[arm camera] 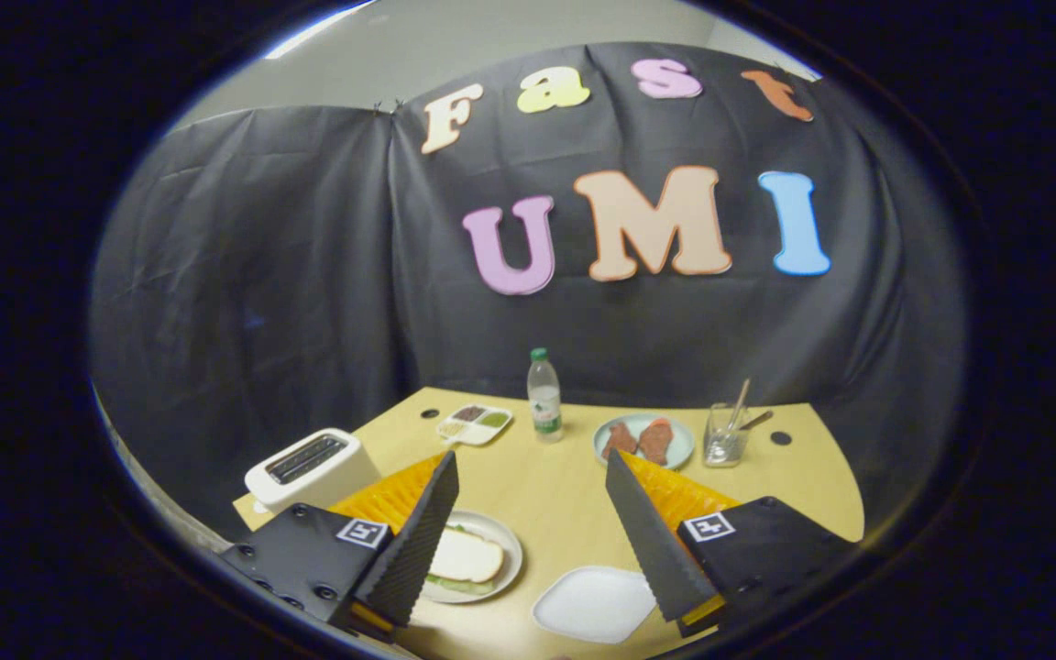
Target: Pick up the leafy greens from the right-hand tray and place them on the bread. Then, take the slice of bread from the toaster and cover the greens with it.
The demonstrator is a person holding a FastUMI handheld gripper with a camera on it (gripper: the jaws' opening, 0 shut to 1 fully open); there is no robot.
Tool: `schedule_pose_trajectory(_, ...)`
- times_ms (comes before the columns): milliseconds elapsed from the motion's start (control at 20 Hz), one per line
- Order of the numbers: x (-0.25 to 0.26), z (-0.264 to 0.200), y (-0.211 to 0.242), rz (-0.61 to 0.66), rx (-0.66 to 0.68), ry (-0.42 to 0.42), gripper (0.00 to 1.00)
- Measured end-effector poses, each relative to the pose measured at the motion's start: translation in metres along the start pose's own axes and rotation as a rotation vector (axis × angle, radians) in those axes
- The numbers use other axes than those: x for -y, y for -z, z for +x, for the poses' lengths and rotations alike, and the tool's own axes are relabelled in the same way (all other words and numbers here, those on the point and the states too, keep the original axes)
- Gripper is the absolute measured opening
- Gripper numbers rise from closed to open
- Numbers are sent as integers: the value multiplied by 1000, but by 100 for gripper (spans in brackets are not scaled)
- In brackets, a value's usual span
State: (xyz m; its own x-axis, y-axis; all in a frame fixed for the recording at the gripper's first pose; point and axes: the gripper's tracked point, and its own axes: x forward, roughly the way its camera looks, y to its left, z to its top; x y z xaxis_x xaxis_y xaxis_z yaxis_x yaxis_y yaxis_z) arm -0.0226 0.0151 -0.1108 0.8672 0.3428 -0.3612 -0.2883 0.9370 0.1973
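Note:
My gripper hangs above the wooden table with its fingers wide apart and nothing between them. Beside the left finger a round plate holds a slice of bread lying on top of leafy greens, whose green edge peeks out under it. Close to the right finger sits a white tray with nothing on it. The white toaster stands at the table's left edge, beyond the left finger; its slots look dark.
Farther back stand a water bottle, a small divided dish of condiments, a pale plate with two brown meat pieces and a glass holding utensils. Black cloth walls close off the back.

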Motion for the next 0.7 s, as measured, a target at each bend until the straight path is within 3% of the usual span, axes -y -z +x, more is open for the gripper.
schedule_pose_trajectory(350,38,-19,-62,-33,164,139,100)
schedule_pose_trajectory(700,45,-21,-80,-8,203,148,100)
